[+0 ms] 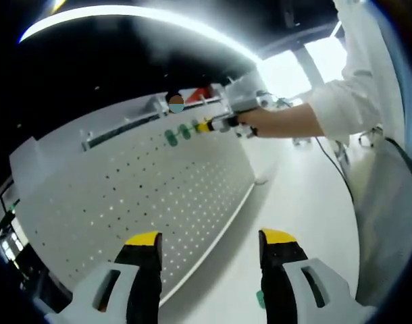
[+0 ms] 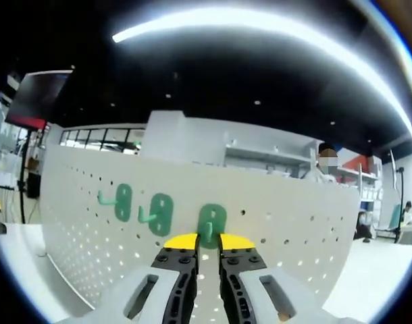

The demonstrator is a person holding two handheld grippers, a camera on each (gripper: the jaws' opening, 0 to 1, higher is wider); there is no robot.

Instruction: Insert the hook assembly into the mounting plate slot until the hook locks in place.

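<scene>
Green plastic hook (image 2: 211,225) sits clamped in the right tool (image 2: 209,241) against the white pegboard (image 2: 294,223); best pushed straight in, left tool (image 1: 211,237) apart.

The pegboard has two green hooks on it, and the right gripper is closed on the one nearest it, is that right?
Not quite: the right gripper view shows three green hooks on the pegboard, not two. The right gripper does have its jaws closed on the nearest green hook, beside the other two hooks.
</scene>
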